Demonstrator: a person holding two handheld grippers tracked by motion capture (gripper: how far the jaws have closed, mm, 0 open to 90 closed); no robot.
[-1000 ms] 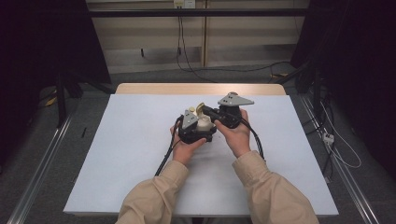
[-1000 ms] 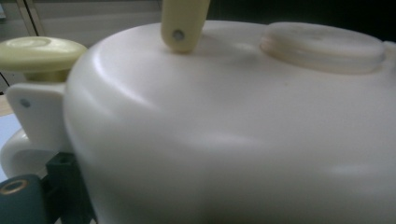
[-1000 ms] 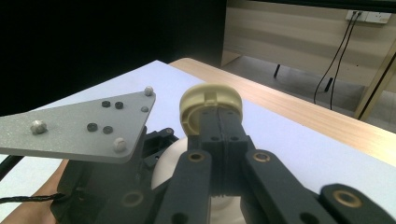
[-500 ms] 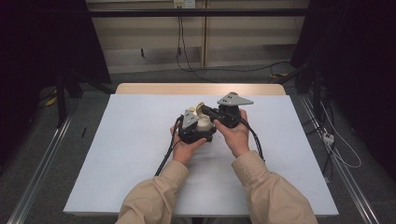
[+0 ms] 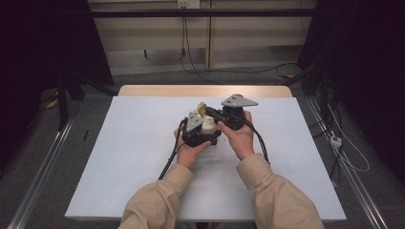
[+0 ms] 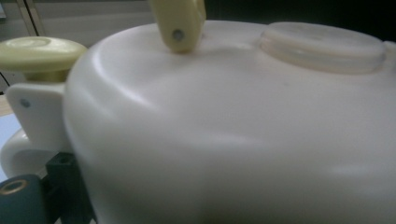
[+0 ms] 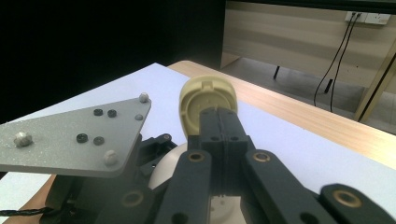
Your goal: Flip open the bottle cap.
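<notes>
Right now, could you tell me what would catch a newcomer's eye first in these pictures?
At the middle of the white table, two hands hold the left gripper and right gripper pressed together around a cream container. Its pale yellow flip lid stands raised, with the right gripper's shut jaws right at it.

We saw the worktop w/ a pale blue-white sheet spread over nearly all of it; only a strip of bare wood showed along the far edge. The sheet lay flat and smooth, reaching the near edge & both sides. In the right gripper view, the same wood strip ran beside the sheet's edge.
</notes>
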